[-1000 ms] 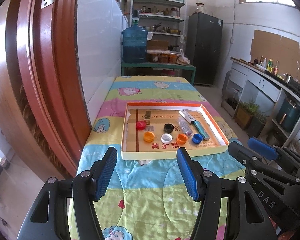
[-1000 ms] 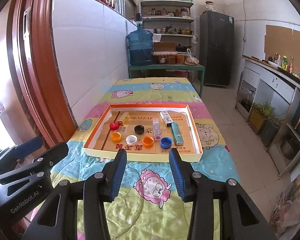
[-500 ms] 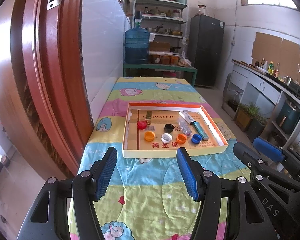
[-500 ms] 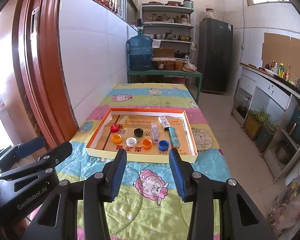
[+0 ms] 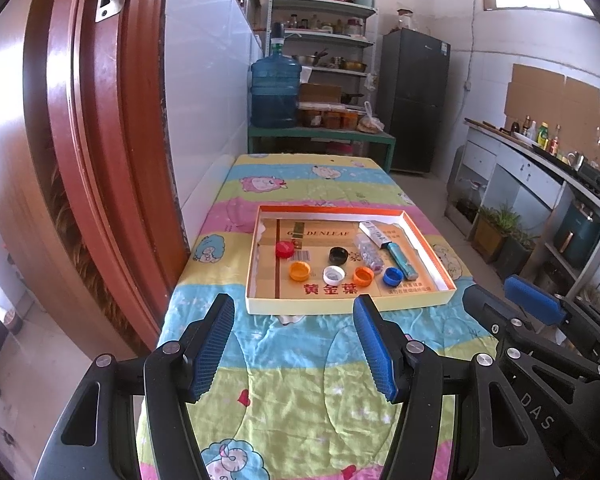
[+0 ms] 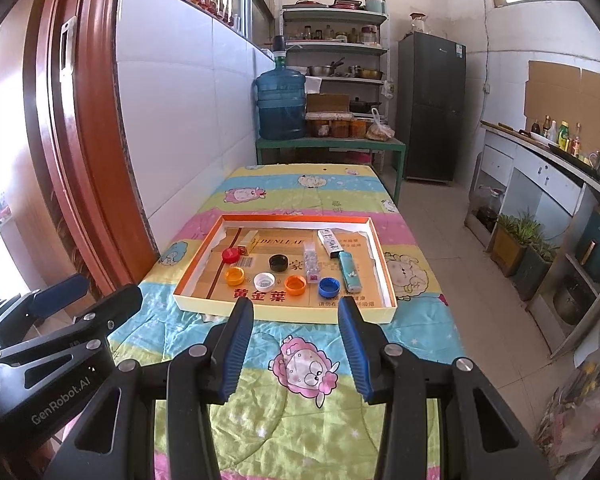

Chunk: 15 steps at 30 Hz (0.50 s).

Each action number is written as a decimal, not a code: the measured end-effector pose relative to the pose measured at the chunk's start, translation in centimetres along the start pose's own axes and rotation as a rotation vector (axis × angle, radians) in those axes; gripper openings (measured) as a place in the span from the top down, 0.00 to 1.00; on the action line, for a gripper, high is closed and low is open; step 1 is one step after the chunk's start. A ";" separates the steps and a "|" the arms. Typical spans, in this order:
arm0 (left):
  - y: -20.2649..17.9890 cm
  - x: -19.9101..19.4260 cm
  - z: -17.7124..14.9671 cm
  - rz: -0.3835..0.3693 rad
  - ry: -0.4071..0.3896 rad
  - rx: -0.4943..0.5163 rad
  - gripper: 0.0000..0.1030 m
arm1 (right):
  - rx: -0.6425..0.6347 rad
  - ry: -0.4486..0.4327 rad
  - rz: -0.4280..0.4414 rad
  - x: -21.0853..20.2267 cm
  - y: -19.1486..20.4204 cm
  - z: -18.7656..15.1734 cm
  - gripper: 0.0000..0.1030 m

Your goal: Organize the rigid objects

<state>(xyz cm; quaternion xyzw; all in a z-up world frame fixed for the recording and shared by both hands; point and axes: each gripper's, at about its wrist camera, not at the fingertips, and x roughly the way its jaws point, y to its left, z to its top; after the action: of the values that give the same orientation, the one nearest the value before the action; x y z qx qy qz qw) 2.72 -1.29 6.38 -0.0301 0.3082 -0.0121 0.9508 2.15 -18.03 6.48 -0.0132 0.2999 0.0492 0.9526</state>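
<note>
Two hand-held grippers, left (image 5: 294,344) and right (image 6: 296,340), hang with jaws spread and nothing between them, above the quilted tabletop (image 6: 300,396) just short of the shallow cardboard tray (image 6: 384,268). Tray holds six bottle caps: red (image 6: 231,255), black (image 6: 279,262), two orange (image 6: 235,275), white (image 6: 264,280), blue (image 6: 329,286); also a clear vial (image 6: 310,262), small box (image 6: 329,243) and teal lighter (image 6: 350,272). Everything lies inside the tray in loose rows, which fits either sorting finished or regrouping still due; cannot settle which.
</note>
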 end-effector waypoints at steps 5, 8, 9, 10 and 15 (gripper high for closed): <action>0.0 0.0 0.0 0.001 0.002 0.001 0.38 | -0.002 0.005 0.003 0.3 0.0 0.0 0.57; 0.0 0.0 0.1 0.001 0.002 0.000 0.38 | -0.002 0.006 0.004 0.3 0.0 0.0 0.57; 0.0 0.0 0.1 0.001 0.002 0.000 0.38 | -0.001 0.007 0.005 0.4 0.0 0.0 0.57; 0.0 0.0 0.1 0.001 0.003 0.001 0.38 | -0.001 0.008 0.006 0.4 0.0 0.0 0.57; 0.1 0.0 0.1 0.003 0.003 -0.001 0.38 | -0.001 0.009 0.007 0.4 0.0 0.0 0.57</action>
<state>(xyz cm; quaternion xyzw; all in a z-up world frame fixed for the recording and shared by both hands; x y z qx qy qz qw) 2.72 -1.24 6.46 -0.0301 0.3096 -0.0108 0.9503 2.50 -18.00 6.20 -0.0126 0.3041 0.0527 0.9511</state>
